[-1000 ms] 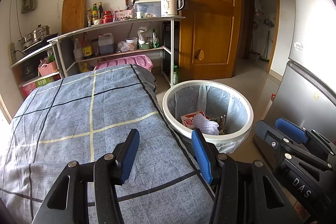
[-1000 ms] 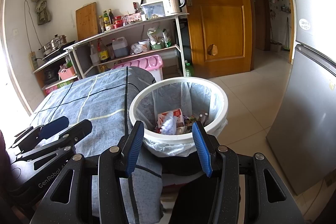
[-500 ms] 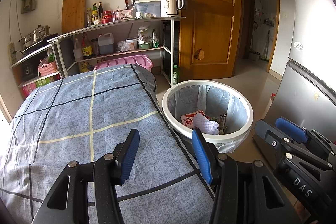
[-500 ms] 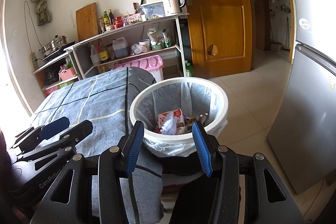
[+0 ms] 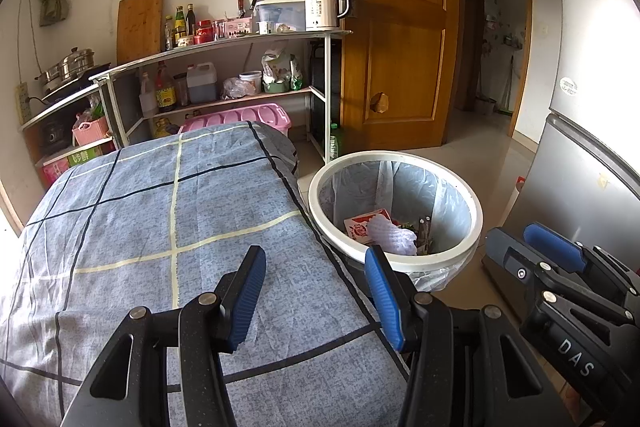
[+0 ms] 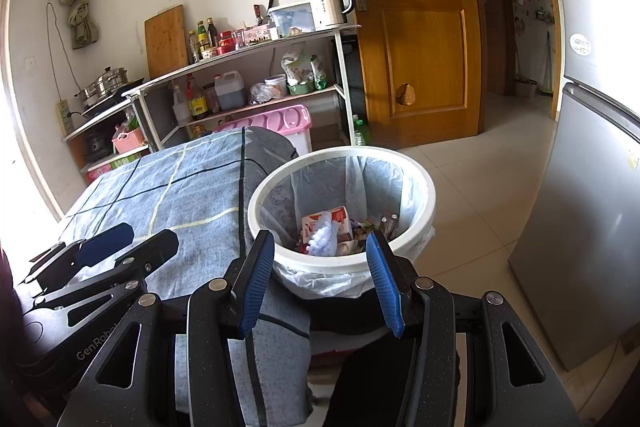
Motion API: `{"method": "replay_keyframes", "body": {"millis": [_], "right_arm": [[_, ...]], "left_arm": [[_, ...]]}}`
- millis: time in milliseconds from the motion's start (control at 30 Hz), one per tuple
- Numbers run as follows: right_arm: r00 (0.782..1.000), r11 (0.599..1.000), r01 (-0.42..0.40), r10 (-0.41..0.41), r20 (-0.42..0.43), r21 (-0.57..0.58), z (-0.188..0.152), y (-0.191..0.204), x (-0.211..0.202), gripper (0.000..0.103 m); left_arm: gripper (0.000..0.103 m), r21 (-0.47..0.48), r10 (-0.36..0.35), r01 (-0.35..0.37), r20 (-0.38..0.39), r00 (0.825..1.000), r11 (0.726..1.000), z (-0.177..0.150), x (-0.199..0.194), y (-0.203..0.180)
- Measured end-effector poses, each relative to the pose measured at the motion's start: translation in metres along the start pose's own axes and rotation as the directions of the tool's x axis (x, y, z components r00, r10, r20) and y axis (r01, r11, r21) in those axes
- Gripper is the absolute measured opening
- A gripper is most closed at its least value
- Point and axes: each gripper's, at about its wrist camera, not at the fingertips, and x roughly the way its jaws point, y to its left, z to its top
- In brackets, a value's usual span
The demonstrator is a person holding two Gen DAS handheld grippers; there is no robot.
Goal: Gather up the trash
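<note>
A white trash bin (image 5: 474, 211) with a clear liner stands on the floor right of the table; it also shows in the right wrist view (image 6: 426, 187). Inside lie a red-and-white carton (image 5: 364, 225), crumpled white paper (image 5: 390, 237) and other scraps. My left gripper (image 5: 314, 269) is open and empty above the blue checked tablecloth (image 5: 160, 227), near the table's right edge. My right gripper (image 6: 320, 255) is open and empty, just in front of the bin's near rim. Each gripper shows in the other's view: the right one (image 5: 528, 247) and the left one (image 6: 132, 239).
A metal shelf rack (image 5: 240, 67) with bottles, a kettle and a pink box stands behind the table. A wooden door (image 5: 400, 27) is behind the bin. A grey fridge (image 6: 592, 207) stands at the right, with tiled floor between it and the bin.
</note>
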Motion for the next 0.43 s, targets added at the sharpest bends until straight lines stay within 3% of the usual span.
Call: {"method": "replay_keyframes", "body": {"millis": [433], "right_arm": [[1.000,1.000,-0.002,0.002,0.001,0.001,0.0009,0.0005,0.0000,0.049]], "left_arm": [[0.051,0.003,0.001,-0.001,-0.015,1.000,1.000,-0.0015,0.0021,-0.0011]]}}
